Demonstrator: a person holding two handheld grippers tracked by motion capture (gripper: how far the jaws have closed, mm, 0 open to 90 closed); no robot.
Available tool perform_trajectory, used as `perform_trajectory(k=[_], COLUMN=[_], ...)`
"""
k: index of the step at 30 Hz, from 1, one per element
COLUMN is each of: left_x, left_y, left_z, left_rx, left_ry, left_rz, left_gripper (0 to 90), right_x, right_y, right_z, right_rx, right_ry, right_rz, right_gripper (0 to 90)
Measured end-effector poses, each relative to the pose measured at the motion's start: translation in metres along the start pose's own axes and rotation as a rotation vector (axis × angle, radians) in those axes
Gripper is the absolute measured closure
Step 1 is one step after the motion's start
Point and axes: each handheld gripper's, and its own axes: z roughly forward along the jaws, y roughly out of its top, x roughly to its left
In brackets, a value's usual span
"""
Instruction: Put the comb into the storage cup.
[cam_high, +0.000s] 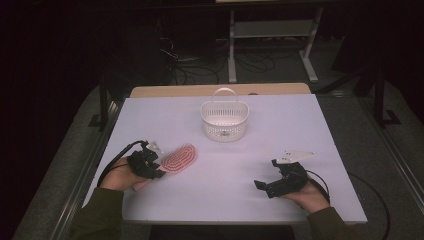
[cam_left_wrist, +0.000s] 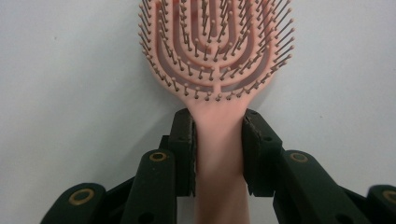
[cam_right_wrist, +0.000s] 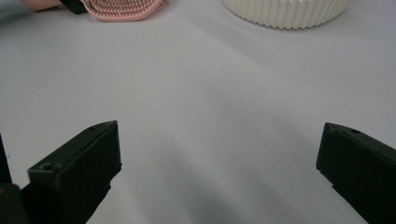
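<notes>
A pink hairbrush (cam_high: 181, 158) lies bristles up on the white table at the left, its head pointing toward the middle. My left gripper (cam_high: 161, 172) is at its handle. In the left gripper view the brush handle (cam_left_wrist: 218, 154) runs between the two black jaws, whose pads press on both of its sides; my left gripper (cam_left_wrist: 218, 126) is shut on it. At the right front my right gripper (cam_high: 266, 174) rests low over the table, open. In the right gripper view its jaws (cam_right_wrist: 219, 140) stand wide apart with bare table between them, and the brush head (cam_right_wrist: 123, 9) shows far off.
A white slatted basket (cam_high: 225, 131) with a raised handle stands at the back middle of the table (cam_high: 225, 195), and its wall (cam_right_wrist: 287, 11) shows in the right gripper view. Cables and a metal rack lie on the dark floor beyond the table.
</notes>
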Motion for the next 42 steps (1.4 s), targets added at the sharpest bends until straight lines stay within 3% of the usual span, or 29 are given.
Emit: perform_trajectory(k=[19,31,42], left_x=[0.002,-0.003,-0.010], left_y=[-0.003,0.003,0.011], left_z=[-0.004,-0.015,-0.026], left_rx=[-0.038,-0.138,-0.264], left_ry=[-0.026,-0.060,-0.084], left_rz=[0.005,-0.010,-0.009], left_gripper=[70.3,70.2,70.2], right_x=[0.000,0.000,-0.001], right_y=[0.000,0.000,-0.001], right_z=[0.000,0.000,-0.001], right_rx=[-0.001,0.001,-0.005], right_ry=[0.000,0.000,0.001], right_rz=[-0.002,-0.002,-0.003], right_gripper=[0.0,0.0,0.0])
